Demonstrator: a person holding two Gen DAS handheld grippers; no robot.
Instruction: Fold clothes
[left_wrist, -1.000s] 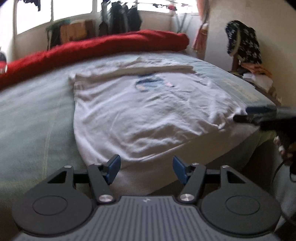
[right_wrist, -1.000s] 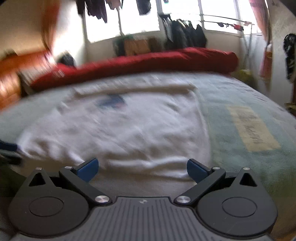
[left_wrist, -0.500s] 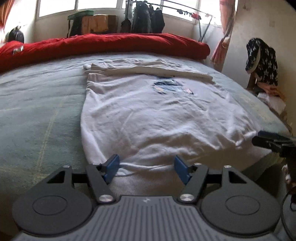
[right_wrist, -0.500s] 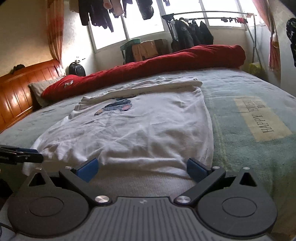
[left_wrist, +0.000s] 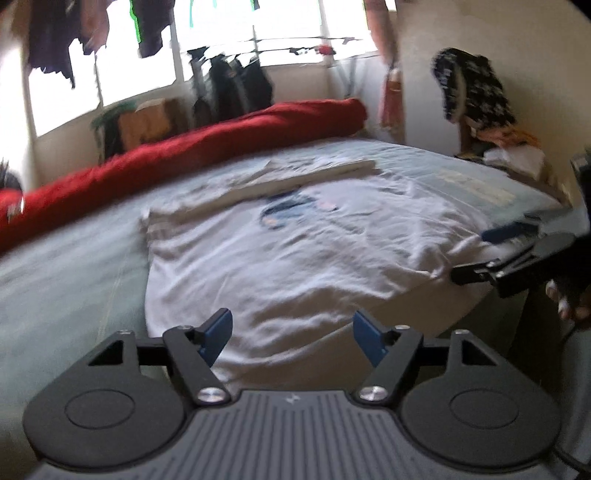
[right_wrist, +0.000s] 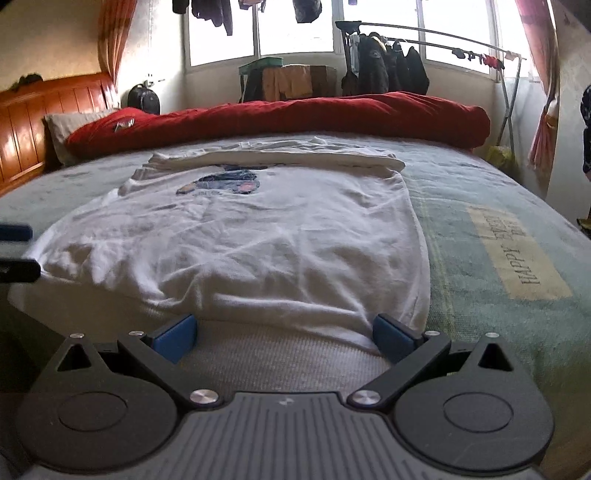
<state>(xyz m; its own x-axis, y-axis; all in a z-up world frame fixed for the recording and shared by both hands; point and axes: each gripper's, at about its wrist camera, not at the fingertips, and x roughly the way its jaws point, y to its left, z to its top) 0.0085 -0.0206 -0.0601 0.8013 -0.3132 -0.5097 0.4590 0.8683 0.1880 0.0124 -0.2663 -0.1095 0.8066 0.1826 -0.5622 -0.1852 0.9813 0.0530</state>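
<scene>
The white T-shirt (right_wrist: 258, 236) lay spread flat on the green bedspread (right_wrist: 491, 206), its far part folded over into a strip just short of the red duvet (right_wrist: 295, 114). The right gripper (right_wrist: 284, 334) had nudged in since half a second before, its blue fingers wide apart at the shirt's near hem, holding nothing. The left gripper (left_wrist: 291, 334) had swung: its view was blurred and tilted where it had been sharp and level, and its fingers were also spread, empty, at the shirt's near edge. In the left view the right gripper sat at the shirt's right corner, and the hand (left_wrist: 569, 299) on it now showed.
</scene>
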